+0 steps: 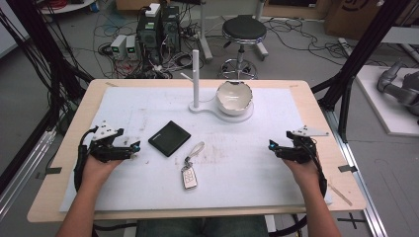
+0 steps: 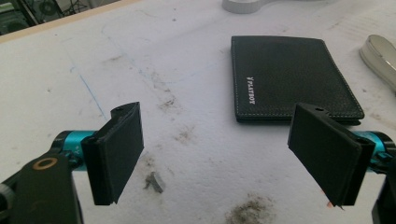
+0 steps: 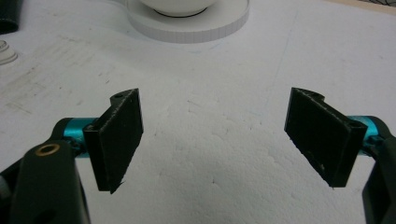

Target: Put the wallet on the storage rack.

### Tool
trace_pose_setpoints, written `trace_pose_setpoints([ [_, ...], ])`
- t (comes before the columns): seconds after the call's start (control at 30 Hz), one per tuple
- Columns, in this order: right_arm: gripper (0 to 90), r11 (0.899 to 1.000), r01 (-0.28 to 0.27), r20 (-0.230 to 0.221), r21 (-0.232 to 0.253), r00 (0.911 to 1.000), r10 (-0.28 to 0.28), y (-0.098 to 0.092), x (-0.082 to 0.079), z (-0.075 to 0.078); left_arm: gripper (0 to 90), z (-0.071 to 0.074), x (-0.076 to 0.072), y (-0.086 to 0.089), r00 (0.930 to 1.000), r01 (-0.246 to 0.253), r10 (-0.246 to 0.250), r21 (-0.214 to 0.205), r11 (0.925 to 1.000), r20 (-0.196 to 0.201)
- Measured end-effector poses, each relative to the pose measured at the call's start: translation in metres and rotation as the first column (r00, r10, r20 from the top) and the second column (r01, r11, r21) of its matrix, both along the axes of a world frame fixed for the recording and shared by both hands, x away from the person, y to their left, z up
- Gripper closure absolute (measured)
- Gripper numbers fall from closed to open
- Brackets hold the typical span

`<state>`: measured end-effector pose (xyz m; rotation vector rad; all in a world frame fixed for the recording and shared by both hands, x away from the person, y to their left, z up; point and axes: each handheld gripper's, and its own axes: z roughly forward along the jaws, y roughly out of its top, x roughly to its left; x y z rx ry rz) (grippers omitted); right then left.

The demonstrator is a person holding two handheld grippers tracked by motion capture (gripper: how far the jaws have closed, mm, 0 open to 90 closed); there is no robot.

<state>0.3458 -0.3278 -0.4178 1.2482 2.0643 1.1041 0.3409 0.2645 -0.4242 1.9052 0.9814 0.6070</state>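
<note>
Resting on the counter, the left claw and right claw flank a black wallet and key fob, high view. Left gripper view: jaws wide apart, empty, wallet just beyond. Right gripper view: right claw wide, empty, bowl stand far.

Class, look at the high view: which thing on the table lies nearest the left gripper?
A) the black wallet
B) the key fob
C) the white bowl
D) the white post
A: the black wallet lies flat just beside the left gripper, and it sits right ahead of that gripper's open jaws in the left gripper view, while the key fob, bowl and post lie farther off.
</note>
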Motion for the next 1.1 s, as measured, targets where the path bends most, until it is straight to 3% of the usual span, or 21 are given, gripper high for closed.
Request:
trace_pose_setpoints([
  [0.43,19.6,0.999,-0.035,0.004,0.008,0.9994,0.035,0.006,0.000,0.003,18.2,0.002,-0.003,0.000,1.0000,0.003,-0.003,-0.009,1.0000,0.002],
  [0.57,19.6,0.997,-0.069,-0.008,0.043,0.9975,0.070,0.017,0.003,0.009,18.2,0.004,-0.008,0.003,1.0000,-0.003,0.003,-0.006,1.0000,0.001],
  [0.7,19.6,0.990,-0.118,-0.022,0.077,0.9926,0.120,0.034,0.010,0.017,18.2,0.006,-0.015,0.008,0.9999,-0.014,0.014,-0.009,0.9999,0.006],
  [0.9,19.6,0.980,-0.192,-0.009,0.052,0.9813,0.192,0.067,0.028,0.032,18.2,0.006,-0.026,0.018,0.9995,-0.028,0.028,-0.019,0.9994,0.010],
  [1.0,19.6,0.969,-0.241,0.007,0.045,0.9705,0.241,0.091,0.043,0.044,18.2,0.005,-0.031,0.024,0.9991,-0.042,0.042,-0.020,0.9989,0.009],
  [1.03,19.6,0.969,-0.241,0.007,0.045,0.9705,0.241,0.091,0.043,0.044,18.2,0.005,-0.033,0.025,0.9989,-0.046,0.046,-0.020,0.9987,0.010],
  [1.07,19.6,0.961,-0.273,0.008,0.037,0.9620,0.273,0.106,0.051,0.048,18.2,0.006,-0.035,0.027,0.9987,-0.050,0.050,-0.018,0.9986,0.011],
  [1.1,19.6,0.961,-0.273,0.008,0.037,0.9620,0.273,0.106,0.051,0.048,18.2,0.006,-0.036,0.028,0.9986,-0.051,0.052,-0.020,0.9985,0.011],
])
